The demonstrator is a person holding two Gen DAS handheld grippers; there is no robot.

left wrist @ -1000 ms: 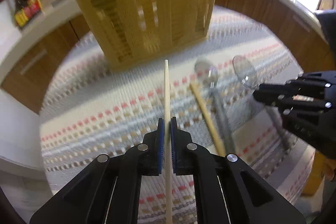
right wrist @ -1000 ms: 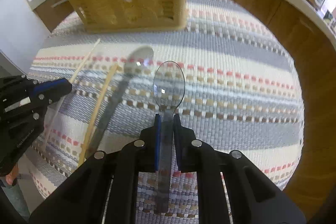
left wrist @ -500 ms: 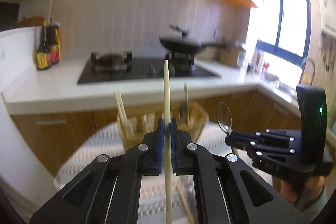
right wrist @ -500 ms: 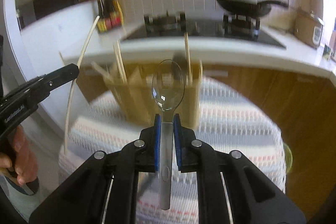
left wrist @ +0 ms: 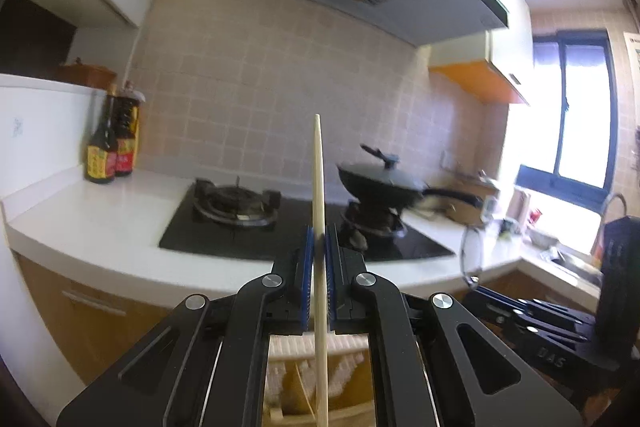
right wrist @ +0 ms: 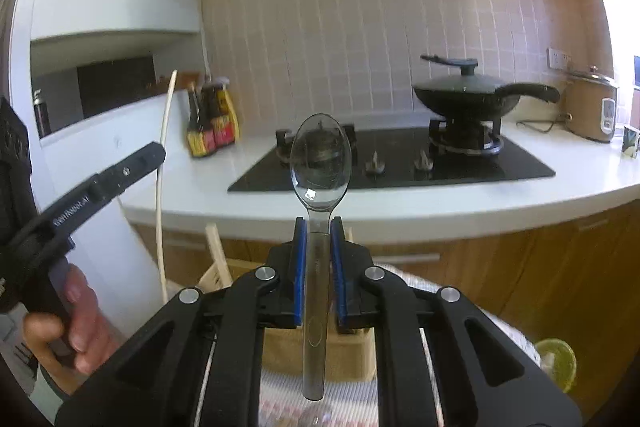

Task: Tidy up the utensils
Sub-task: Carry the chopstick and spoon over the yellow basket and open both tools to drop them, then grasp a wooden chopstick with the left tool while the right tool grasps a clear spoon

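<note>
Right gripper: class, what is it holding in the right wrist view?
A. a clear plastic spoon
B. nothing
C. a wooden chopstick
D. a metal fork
A: the right gripper is shut on a clear spoon, bowl upward, handle between the blue pads.

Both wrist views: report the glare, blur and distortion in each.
Left wrist view: the window is blown out white, the wok is smeared by motion blur, and the fisheye bows the countertop. Right wrist view: sharper; the clear spoon carries a small highlight, and glare washes the right edge near the rice cooker.
</note>
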